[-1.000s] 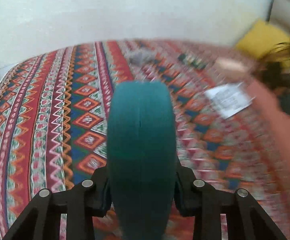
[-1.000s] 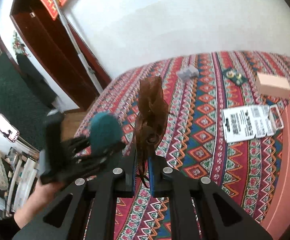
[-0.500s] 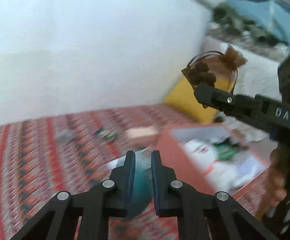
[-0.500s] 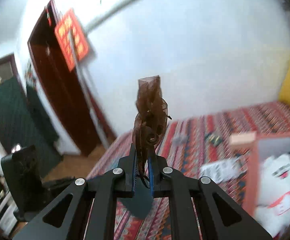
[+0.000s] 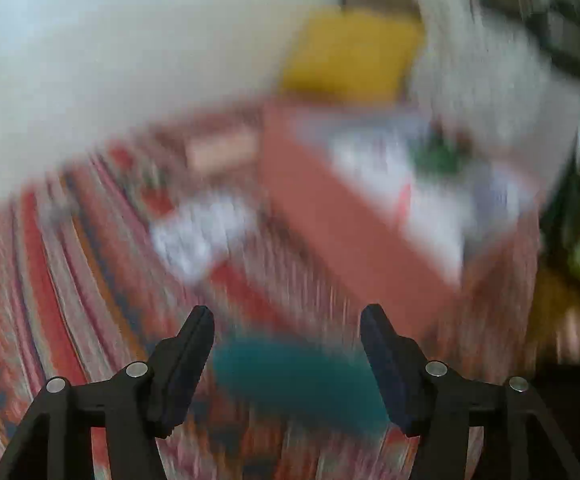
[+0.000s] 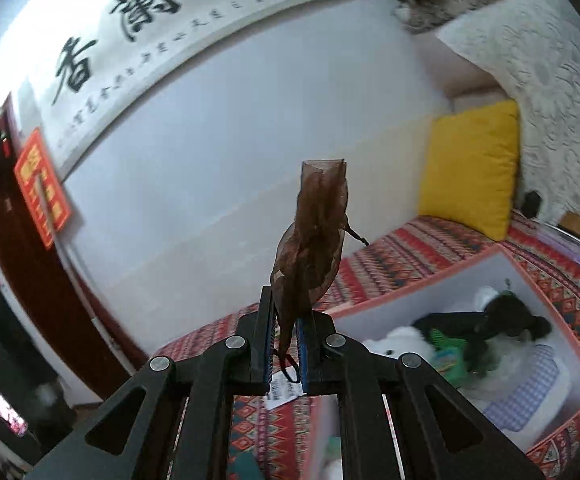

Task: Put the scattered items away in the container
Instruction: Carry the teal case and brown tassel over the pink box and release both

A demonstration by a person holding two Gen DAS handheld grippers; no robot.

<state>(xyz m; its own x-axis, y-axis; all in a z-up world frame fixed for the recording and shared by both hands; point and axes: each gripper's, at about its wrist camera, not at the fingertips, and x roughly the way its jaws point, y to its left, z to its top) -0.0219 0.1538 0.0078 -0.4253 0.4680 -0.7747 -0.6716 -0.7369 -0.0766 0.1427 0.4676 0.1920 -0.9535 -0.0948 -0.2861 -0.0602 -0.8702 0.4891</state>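
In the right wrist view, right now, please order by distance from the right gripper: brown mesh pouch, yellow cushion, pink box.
1. brown mesh pouch: clamped in the jaws of the right gripper.
2. pink box: just beyond, lower right, on the patterned cloth.
3. yellow cushion: farthest, upper right, against the wall.

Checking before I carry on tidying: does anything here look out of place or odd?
Yes. The left tool is open, and the teal item lies as a blur on the patterned cloth, short of the pink box. The right tool grips the brown pouch.
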